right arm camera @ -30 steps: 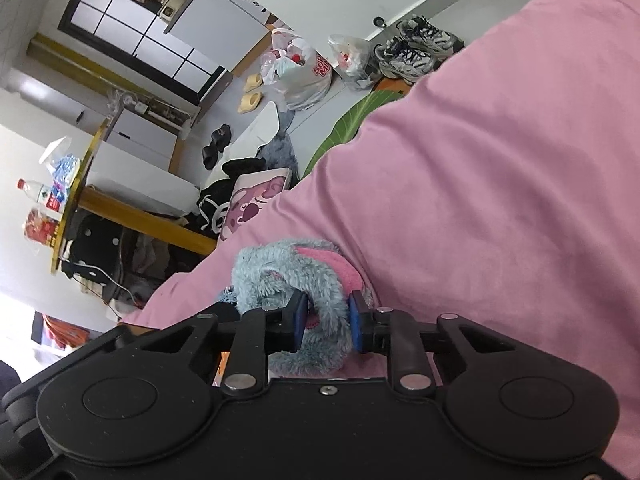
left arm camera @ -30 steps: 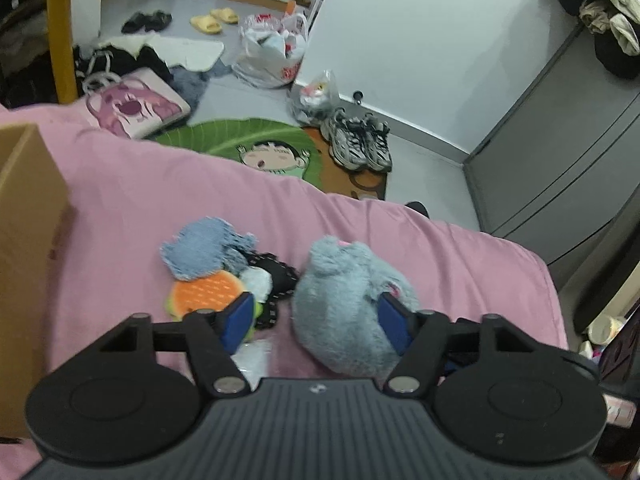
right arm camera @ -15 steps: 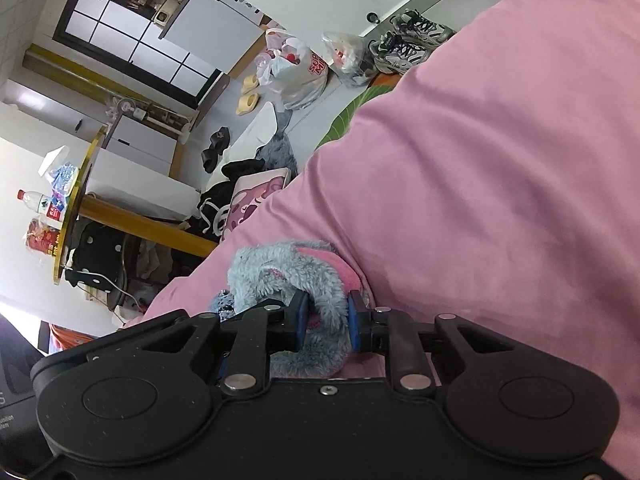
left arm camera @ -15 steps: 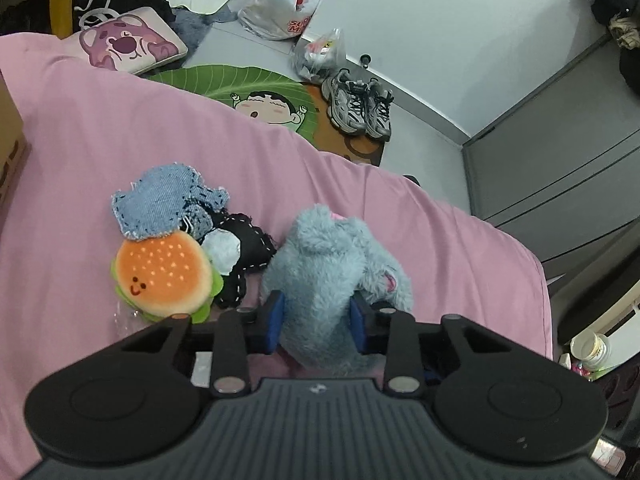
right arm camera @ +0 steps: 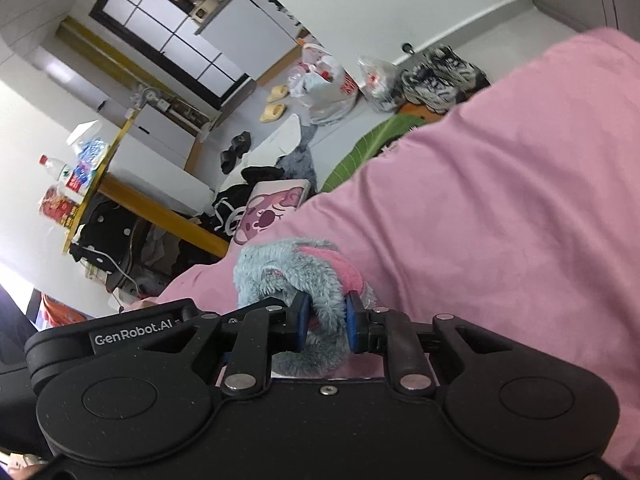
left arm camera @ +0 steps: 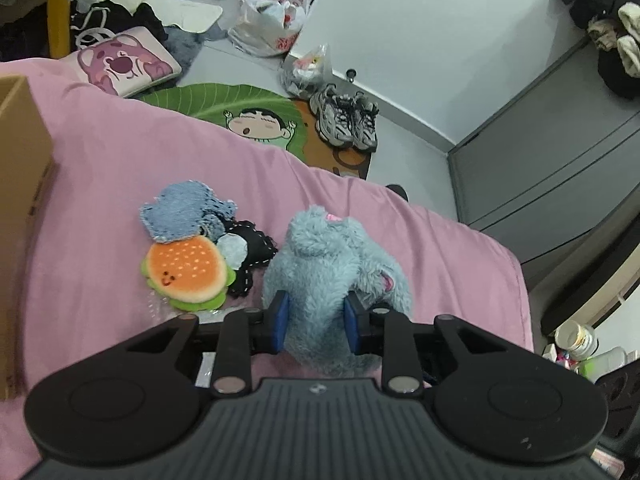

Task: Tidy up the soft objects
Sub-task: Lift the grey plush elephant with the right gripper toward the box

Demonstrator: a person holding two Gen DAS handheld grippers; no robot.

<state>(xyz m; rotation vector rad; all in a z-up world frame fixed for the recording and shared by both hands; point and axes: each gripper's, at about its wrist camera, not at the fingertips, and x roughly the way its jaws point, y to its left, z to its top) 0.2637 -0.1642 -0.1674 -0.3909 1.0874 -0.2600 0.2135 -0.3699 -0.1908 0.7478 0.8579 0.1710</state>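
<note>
The grey plush toy [left arm camera: 332, 264] lies on the pink bed [left arm camera: 100, 184], beside a burger toy [left arm camera: 186, 270]. The left tongs [left arm camera: 315, 316] are closing, their pads pressing its body; the right tongs [right arm camera: 327, 320] are clamped on its fluffy limb. The grasp looks made; next comes carrying it, probably to the cardboard box [left arm camera: 20, 168].

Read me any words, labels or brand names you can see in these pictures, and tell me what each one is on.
"GenRobot.AI": white lettering on the black body of the left gripper, seen in the right wrist view.
Red print on the white plastic bag on the floor: too blurred to read.
Bottle label on the yellow table: too small to read.
</note>
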